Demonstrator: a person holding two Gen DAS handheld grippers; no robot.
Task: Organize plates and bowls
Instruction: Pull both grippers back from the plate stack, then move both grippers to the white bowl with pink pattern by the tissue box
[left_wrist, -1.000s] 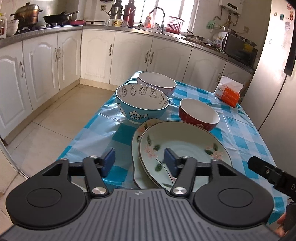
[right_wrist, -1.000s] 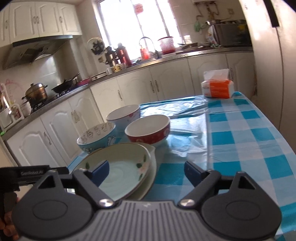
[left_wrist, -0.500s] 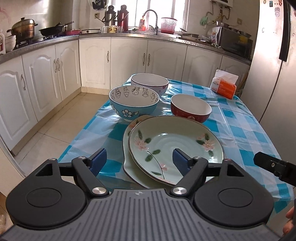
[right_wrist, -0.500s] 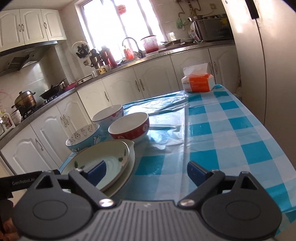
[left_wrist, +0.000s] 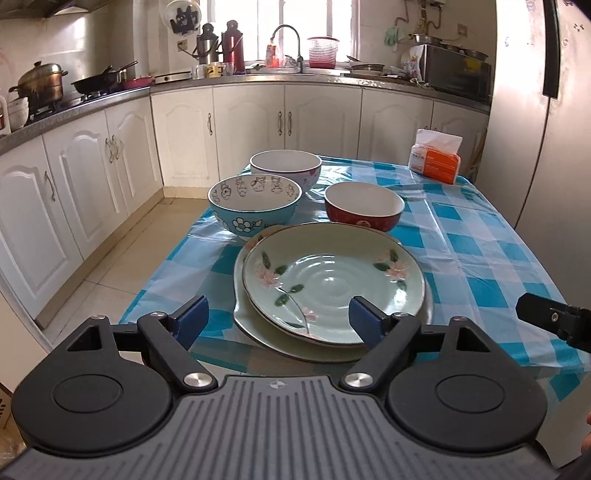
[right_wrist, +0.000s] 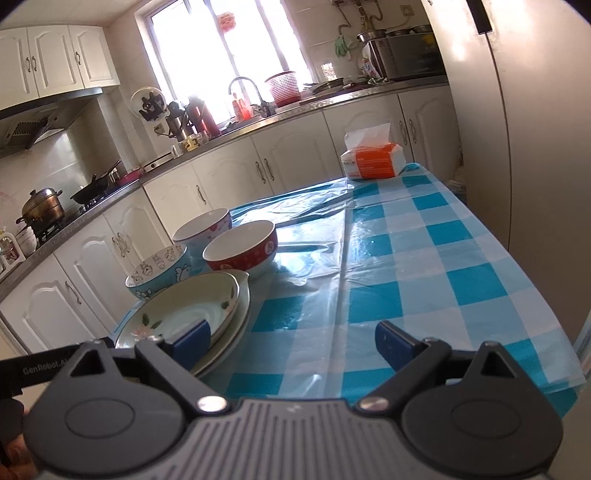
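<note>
The table (left_wrist: 480, 236) wears a blue and white checked cloth. It fills more of both views than a second ago, because both claws have pulled back toward its near edge.

Two plates sit stacked at the near edge, close to the left side. The bottom plate (left_wrist: 239, 314) is cream and shows only at its rim. The green flower plate (left_wrist: 332, 280) lies flat on top of it. They have not moved.

Three bowls stand behind the plates. The blue cartoon bowl (left_wrist: 255, 208) is nearest the left edge. The white bowl (left_wrist: 285, 168) is behind it, farther toward the far edge. The red bowl (left_wrist: 364, 206) is to the right of the blue one, just past the plates. All three are upright and in the same spots as before.

An orange tissue pack (left_wrist: 436, 160) sits at the far right corner.

The left claw (left_wrist: 277, 319) hangs over the near rim of the plates. Its jaws have just been opening and now stand wide apart, released, with nothing gripped.

The right claw (right_wrist: 291, 341) is over the near edge, beside the plates. Its jaws have also just been opening, and they hold nothing.
</note>
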